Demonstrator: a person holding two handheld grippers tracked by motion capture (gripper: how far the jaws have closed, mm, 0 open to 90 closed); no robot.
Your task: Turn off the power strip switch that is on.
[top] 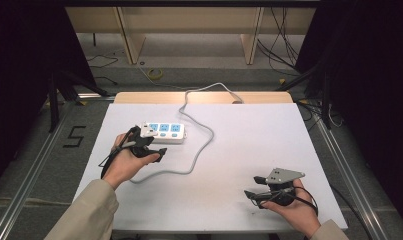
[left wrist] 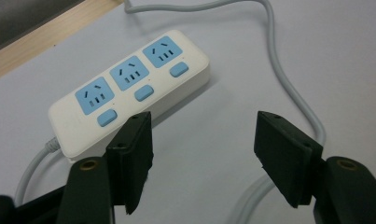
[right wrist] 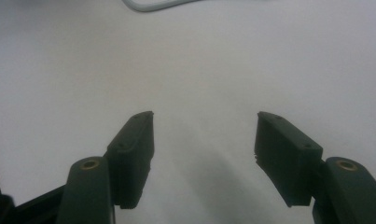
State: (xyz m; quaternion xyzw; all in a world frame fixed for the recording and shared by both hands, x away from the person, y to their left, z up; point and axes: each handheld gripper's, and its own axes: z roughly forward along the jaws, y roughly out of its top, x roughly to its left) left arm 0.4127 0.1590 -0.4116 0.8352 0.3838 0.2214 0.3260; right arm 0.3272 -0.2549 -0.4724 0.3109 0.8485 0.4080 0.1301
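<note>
Resting on the white table left of centre, the white power strip shows 3 blue sockets, each with a blue switch, and its grey cord loops across the surface toward the far edge. Just beside the strip's near side, the left gripper stands with jaws spread wide and empty, the strip lying just ahead of its jaws in the left gripper view. Well apart at the near right, the right gripper is likewise wide open over bare table, holding nothing.

Left tool beside power strip
</note>
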